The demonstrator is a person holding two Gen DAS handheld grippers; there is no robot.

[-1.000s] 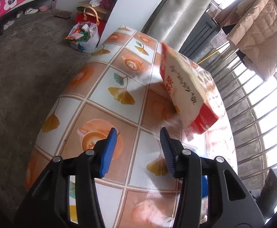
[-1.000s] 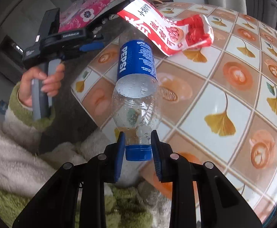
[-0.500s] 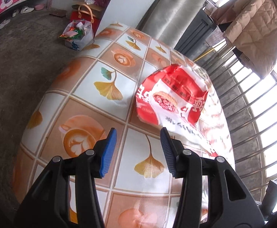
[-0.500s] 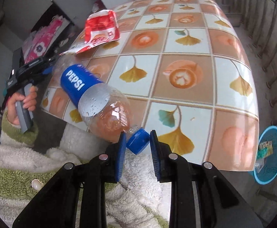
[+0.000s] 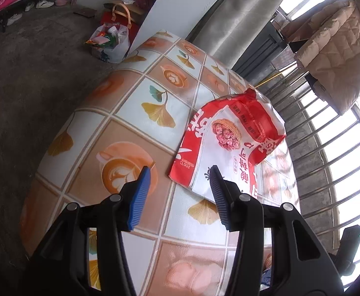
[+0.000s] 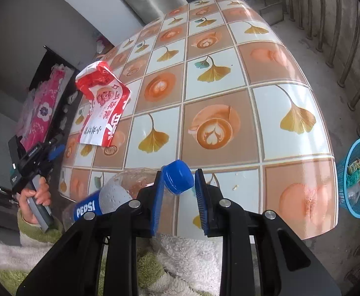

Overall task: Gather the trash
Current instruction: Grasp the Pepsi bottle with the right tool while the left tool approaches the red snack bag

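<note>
A red and white snack bag (image 5: 229, 143) lies on the tiled-pattern table (image 5: 135, 113); it also shows in the right wrist view (image 6: 103, 106). My left gripper (image 5: 178, 194) is open and empty, just short of the bag's near edge. My right gripper (image 6: 177, 190) holds an empty Pepsi bottle (image 6: 105, 199) by its blue cap (image 6: 178, 176). The bottle hangs tilted down to the left over the table's near edge. The left gripper's body (image 6: 34, 160) shows in the right wrist view, held by a hand.
A blue mesh bin (image 6: 357, 177) with some trash stands on the floor past the table's right corner. A metal railing (image 5: 328, 162) runs behind the table. Bags (image 5: 110, 39) sit on the floor beyond the table's far end.
The snack bag dropped from the air and now lies flat on the table. My right gripper swung right towards the bin, and the bottle tipped from upright to hanging down left.
</note>
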